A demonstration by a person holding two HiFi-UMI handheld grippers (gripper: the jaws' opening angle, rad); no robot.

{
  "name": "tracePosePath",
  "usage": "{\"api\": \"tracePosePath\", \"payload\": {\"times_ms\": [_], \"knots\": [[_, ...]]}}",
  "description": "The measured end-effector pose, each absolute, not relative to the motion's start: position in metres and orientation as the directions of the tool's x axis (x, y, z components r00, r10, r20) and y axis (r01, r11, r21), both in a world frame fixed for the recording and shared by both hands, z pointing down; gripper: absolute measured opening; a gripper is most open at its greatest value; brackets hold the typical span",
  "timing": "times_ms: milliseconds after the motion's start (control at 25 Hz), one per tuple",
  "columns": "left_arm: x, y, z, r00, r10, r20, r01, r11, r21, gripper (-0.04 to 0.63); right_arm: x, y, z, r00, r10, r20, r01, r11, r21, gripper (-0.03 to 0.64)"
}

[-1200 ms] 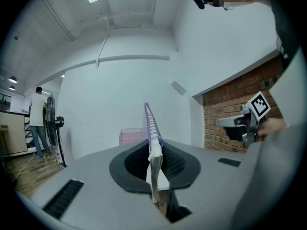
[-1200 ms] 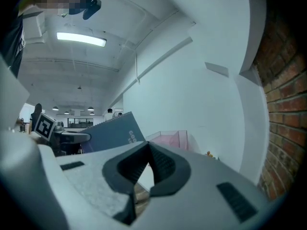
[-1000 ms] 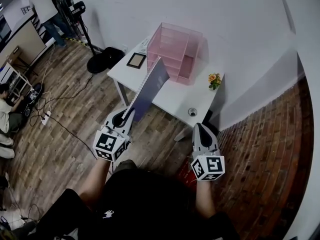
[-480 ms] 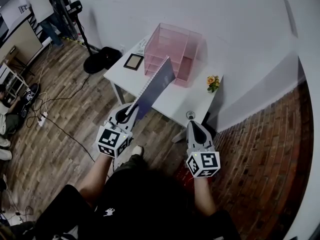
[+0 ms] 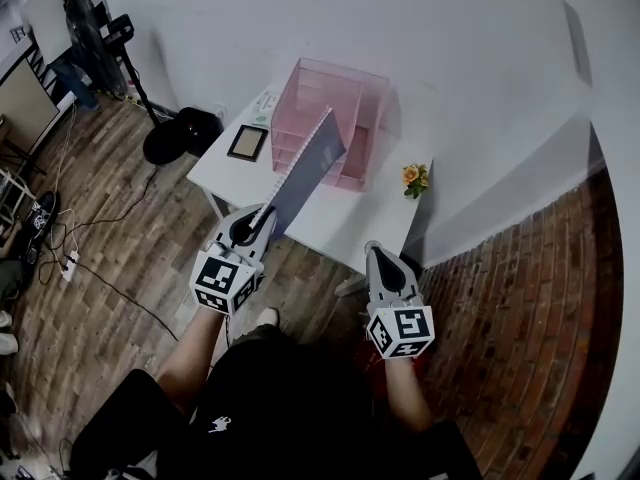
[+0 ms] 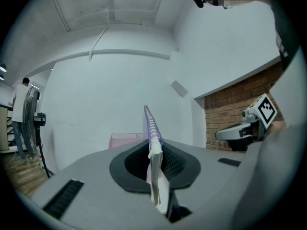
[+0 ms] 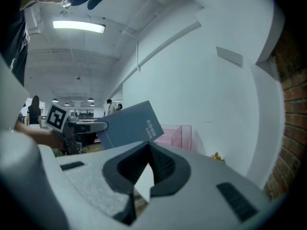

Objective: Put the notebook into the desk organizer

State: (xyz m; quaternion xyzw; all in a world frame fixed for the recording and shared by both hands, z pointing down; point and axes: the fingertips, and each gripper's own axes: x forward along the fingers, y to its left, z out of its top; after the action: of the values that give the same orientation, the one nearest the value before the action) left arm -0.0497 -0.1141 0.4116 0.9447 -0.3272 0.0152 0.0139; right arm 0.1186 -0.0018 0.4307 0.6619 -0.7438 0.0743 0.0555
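Observation:
A spiral notebook point(image 5: 305, 173) with a blue-grey cover stands on edge in my left gripper point(image 5: 262, 218), which is shut on its lower end. It slants up towards the pink clear desk organizer point(image 5: 345, 103) at the back of the white table point(image 5: 340, 218), and its far corner overlaps the organizer's front. In the left gripper view the notebook's edge point(image 6: 152, 143) sits between the pads, with the organizer point(image 6: 125, 140) behind. My right gripper point(image 5: 378, 258) hovers at the table's near right edge, shut and empty. The right gripper view shows the notebook cover point(image 7: 129, 124) and the organizer point(image 7: 175, 135).
A small dark-framed tablet point(image 5: 246, 142) lies at the table's left end. A little pot of flowers point(image 5: 411, 177) stands at the right end near the wall. A black bag point(image 5: 175, 133) sits on the wooden floor to the left. People point(image 5: 50, 8) stand far back left.
Both grippers have moved forward towards the table. The notebook's tip has come closer to the organizer and now overlaps its front.

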Motion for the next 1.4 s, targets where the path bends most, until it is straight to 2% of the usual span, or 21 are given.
{"api": "tracePosePath", "payload": {"times_ms": [720,1040,1400], "knots": [[-0.025,-0.261,0.403,0.838,-0.544,-0.029,-0.543,-0.838,0.053,0.031,0.121,-0.122,0.444,-0.009,-0.98,0.199,-1.0,0.005,-0.022,0.002],[0.003,-0.292,0.397,0.832,-0.554,-0.044,-0.551,-0.832,0.061,0.031,0.133,-0.168,0.448,-0.05,-0.979,0.199,-0.999,0.048,-0.016,0.002],[0.045,-0.327,0.395,0.786,-0.618,-0.032,-0.615,-0.786,0.068,0.031,0.178,-0.22,0.447,-0.142,-0.971,0.193,-0.99,0.139,-0.03,0.002]]}}
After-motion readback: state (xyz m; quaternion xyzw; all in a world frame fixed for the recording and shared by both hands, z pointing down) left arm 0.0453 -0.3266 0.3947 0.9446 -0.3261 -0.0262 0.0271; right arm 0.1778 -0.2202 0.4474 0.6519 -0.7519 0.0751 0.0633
